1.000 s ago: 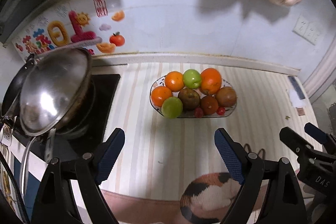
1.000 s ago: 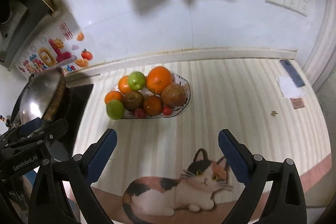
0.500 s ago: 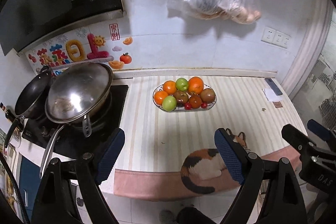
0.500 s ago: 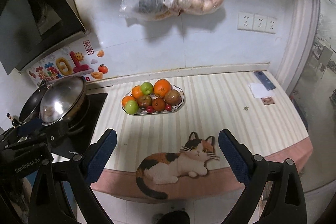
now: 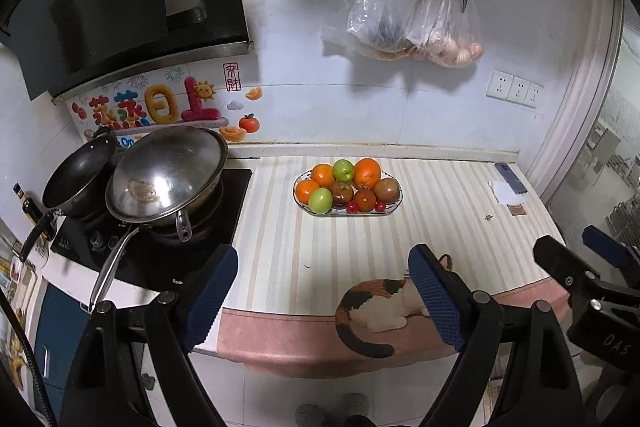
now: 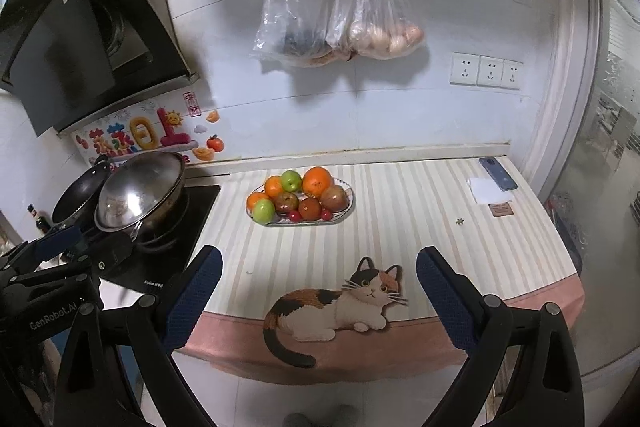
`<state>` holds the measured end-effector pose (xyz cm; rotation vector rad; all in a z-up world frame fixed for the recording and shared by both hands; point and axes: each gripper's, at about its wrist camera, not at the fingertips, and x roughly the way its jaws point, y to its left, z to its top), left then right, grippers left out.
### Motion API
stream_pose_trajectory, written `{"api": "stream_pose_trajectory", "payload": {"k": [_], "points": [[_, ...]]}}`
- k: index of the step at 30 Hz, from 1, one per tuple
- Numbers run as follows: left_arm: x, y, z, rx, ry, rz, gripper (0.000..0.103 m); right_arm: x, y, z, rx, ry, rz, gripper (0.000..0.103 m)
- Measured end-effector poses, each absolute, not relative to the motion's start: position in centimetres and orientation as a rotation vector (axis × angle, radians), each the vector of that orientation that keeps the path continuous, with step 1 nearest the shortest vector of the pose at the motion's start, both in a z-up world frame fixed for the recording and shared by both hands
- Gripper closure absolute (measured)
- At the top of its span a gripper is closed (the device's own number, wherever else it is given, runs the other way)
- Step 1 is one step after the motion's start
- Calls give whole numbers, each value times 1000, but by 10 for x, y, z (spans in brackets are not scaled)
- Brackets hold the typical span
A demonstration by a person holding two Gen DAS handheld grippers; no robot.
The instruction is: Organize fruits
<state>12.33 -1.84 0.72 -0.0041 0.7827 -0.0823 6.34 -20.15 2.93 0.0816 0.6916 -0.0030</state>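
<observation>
- Oranges, green apples, brownish fruits and small red ones are heaped on an oval fruit plate toward the tabletop's rear edge.
- The left gripper and right gripper are held wide apart, empty, off the front edge.

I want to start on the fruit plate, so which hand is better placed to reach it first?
Left, by a little. The fruit plate sits almost straight ahead of the left gripper, but off to the left of the right gripper. Both are open, empty and well short of the plate.
</observation>
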Motion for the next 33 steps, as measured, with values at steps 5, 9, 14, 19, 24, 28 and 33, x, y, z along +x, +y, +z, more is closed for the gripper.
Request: {"api": "stream_pose_trajectory", "payload": {"k": [5, 9, 14, 19, 24, 28, 33], "points": [[119, -20, 7, -17, 784, -66, 16, 66, -205, 28, 71, 698, 16, 3], [123, -21, 3, -24, 793, -53, 16, 70, -210, 24, 83, 710, 26, 3], [141, -19, -7, -26, 815, -37, 2, 87, -212, 21, 80, 707, 31, 3], [163, -19, -13, -3, 809, -14, 1, 116, -208, 16, 73, 709, 34, 3], [187, -16, -21, 6, 820, 7, 1, 150, -204, 5, 70, 712, 18, 3], [209, -14, -28, 11, 831, 12, 1, 178, -203, -6, 72, 741, 7, 3], [231, -13, -38, 28, 849, 22, 1, 205, -206, -22, 79, 777, -1, 3]]}}
